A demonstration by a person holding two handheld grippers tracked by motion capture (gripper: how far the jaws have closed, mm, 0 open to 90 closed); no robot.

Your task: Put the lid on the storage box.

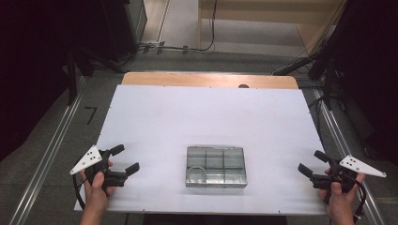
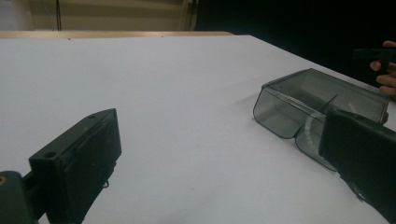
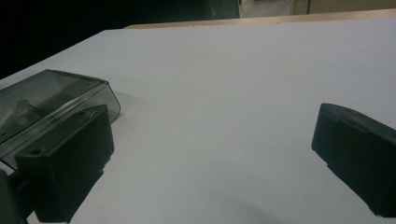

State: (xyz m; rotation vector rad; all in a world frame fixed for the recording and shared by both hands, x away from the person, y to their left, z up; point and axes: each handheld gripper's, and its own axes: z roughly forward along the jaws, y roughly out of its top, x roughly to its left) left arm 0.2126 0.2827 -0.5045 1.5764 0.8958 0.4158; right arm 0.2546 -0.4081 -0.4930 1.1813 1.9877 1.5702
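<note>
My left gripper sits in my left hand near the front left corner of the white table. Its two black jaws are spread wide apart with nothing between them, and they point toward the middle of the table. A grey three-cornered plate rides on top of it.

My right gripper sits in my right hand near the front right corner of the table. Its jaws are also spread wide and hold nothing, and they point inward toward the middle. It carries its own grey plate.

Between the two grippers, well apart from both, lies a clear plastic box, flat on the table near the front edge and roughly centred. Its lid is closed. Thin walls inside divide it into several small compartments. In the front left compartment, as seen from above, I can make out a curved pale object; I cannot tell what it is.

In the left gripper view, the box lies ahead and to the right, partly behind my right-hand jaw, and a string of small white beads shows through its rounded wall. My other hand shows beyond it.

In the right gripper view, the box lies at the left, partly behind my left-hand jaw.

A strip of bare wood runs along the far edge of the table.
</note>
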